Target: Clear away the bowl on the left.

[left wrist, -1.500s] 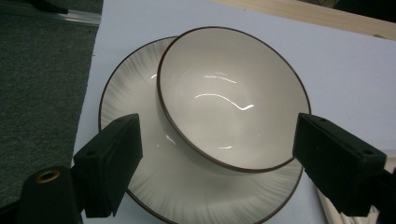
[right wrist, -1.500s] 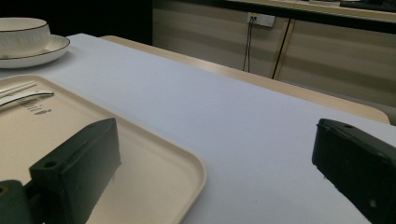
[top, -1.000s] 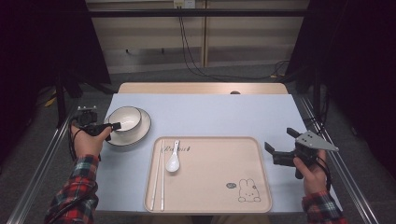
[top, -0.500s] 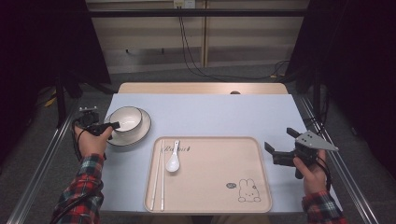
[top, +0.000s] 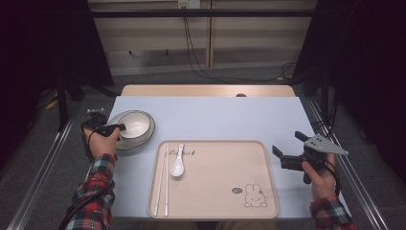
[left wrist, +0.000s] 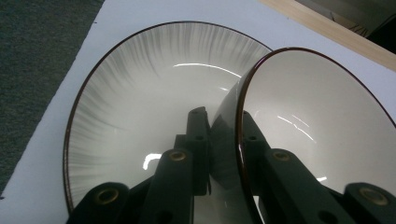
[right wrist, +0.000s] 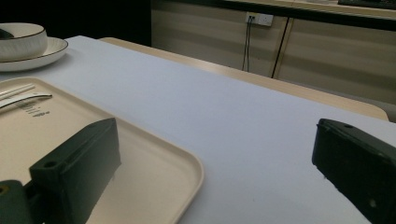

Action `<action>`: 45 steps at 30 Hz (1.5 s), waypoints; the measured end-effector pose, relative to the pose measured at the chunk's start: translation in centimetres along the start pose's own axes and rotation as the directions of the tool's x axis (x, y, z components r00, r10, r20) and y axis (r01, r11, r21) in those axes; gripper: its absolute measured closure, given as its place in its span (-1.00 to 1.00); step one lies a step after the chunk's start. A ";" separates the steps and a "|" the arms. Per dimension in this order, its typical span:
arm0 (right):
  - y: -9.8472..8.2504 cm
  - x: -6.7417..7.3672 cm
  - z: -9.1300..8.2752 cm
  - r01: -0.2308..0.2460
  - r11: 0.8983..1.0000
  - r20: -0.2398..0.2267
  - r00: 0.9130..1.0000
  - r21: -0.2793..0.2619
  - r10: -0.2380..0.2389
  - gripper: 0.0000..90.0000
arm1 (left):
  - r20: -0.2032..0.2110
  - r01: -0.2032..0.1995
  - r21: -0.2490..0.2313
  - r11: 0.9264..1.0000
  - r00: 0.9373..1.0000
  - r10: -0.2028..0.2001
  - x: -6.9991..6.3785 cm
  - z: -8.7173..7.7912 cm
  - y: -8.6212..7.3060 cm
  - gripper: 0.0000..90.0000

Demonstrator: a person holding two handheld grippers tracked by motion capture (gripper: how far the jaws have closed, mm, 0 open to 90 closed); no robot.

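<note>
You held the left gripper (top: 118,128) at the near rim of the bowl (top: 136,123), which sat in the plate (top: 125,143) left of the tray (top: 268,201). Its jaws had just been closing and straddled the bowl wall, one inside and one outside, a rim pinch suited to lifting. Your right gripper (top: 286,153) waited beside the tray, jaws wide, holding nothing.

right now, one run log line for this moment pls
left gripper: closing on bowl rim, bowl on plate | right gripper: open, idle beside tray
</note>
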State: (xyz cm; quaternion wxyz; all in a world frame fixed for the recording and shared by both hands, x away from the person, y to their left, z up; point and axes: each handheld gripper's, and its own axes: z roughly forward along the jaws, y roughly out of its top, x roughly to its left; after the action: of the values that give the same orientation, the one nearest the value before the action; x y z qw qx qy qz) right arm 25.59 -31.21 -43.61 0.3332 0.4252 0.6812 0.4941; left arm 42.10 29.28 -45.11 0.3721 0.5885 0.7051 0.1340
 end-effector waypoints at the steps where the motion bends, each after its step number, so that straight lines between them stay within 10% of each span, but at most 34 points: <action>1: 0.0 0.0 0.0 0.000 1.000 0.001 1.000 0.000 0.000 -0.99 | -0.006 0.002 -0.001 1.000 1.000 -0.002 -0.1 0.0 0.0 0.77; 21: 0.0 0.2 0.0 0.002 1.000 -0.001 1.000 0.000 -0.002 -0.99 | 0.079 -0.062 -0.036 0.997 0.995 0.065 -2.2 -3.4 0.8 0.79; 45: 0.1 0.2 0.0 0.001 1.000 -0.007 1.000 -0.001 -0.001 -0.99 | 0.233 -0.203 0.008 0.979 0.953 0.196 -7.3 -4.5 -0.7 0.79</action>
State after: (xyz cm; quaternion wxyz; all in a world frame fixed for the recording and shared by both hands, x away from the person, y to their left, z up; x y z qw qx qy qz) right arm 25.52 -30.98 -43.56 0.3311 0.4231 0.6822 0.4959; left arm 38.76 23.45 -39.76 0.4268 0.6741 0.5961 0.0905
